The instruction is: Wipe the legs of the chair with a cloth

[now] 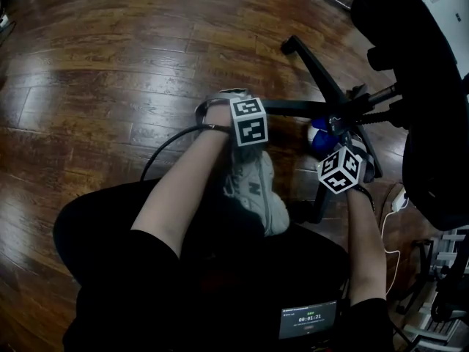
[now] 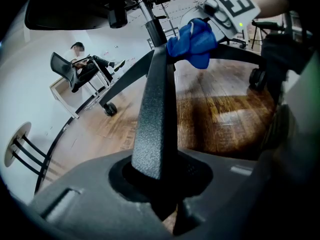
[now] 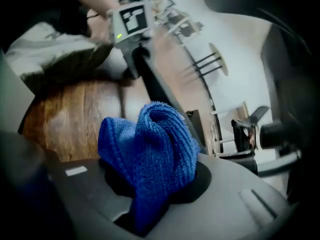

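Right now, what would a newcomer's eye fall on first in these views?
The bright blue cloth, bunched in the right gripper, stands out against the black chair base. Next comes the left gripper, clamped on one black chair leg over the glossy wooden floor.

Blue cloth (image 3: 150,154) at black chair leg (image 2: 157,119).
The cloth is bunched into a ribbed wad and touches the leg near the base hub; the leg is rough-textured and slopes outward from that hub.

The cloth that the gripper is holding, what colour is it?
The cloth is bright blue. It shows best in the right gripper view, bunched up between the jaws.
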